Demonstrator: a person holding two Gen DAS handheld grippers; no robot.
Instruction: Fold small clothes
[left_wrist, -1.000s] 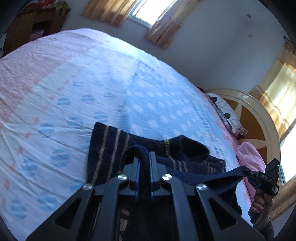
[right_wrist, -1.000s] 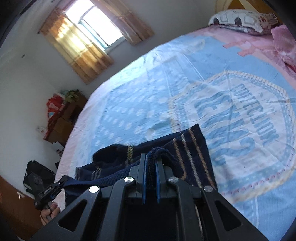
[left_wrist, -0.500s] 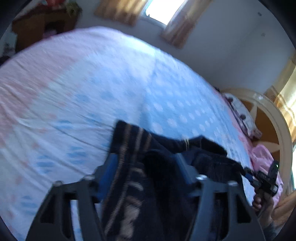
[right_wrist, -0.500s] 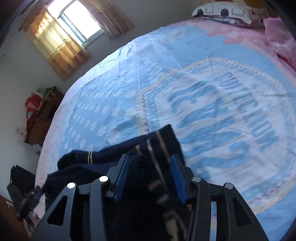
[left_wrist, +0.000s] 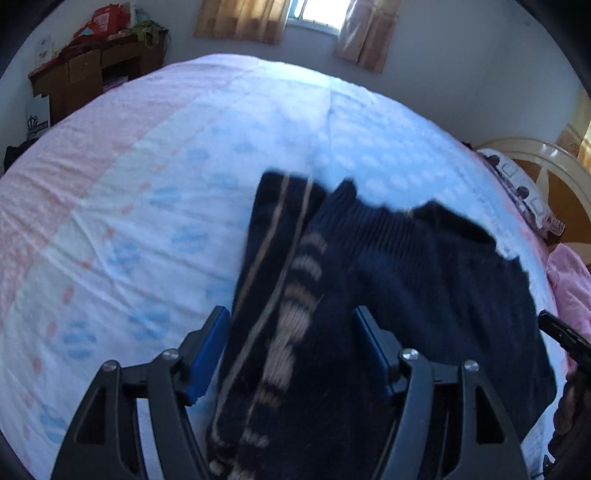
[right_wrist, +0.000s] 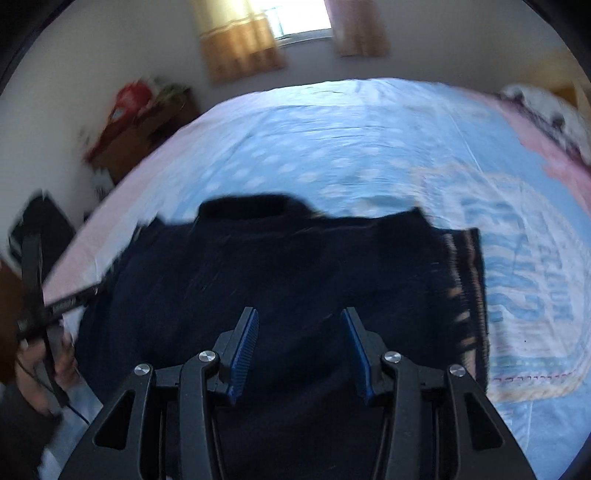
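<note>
Item: dark navy knit garment (left_wrist: 406, 280), lying flat on the bed (left_wrist: 147, 184), sitting directly beneath and ahead of both tongs, its tan-striped sleeve (left_wrist: 280, 295) running lengthwise away between the left tongs (left_wrist: 295, 354). Left tongs are standing wide, having just been opening, gripping nothing; right tongs (right_wrist: 301, 347) are standing moderately apart over the plain body panel, likewise empty. No containers are showing.

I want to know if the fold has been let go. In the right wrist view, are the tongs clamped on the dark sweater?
No, the right tongs stand apart over the navy sweater, their blue pads clear of the knit.
</note>
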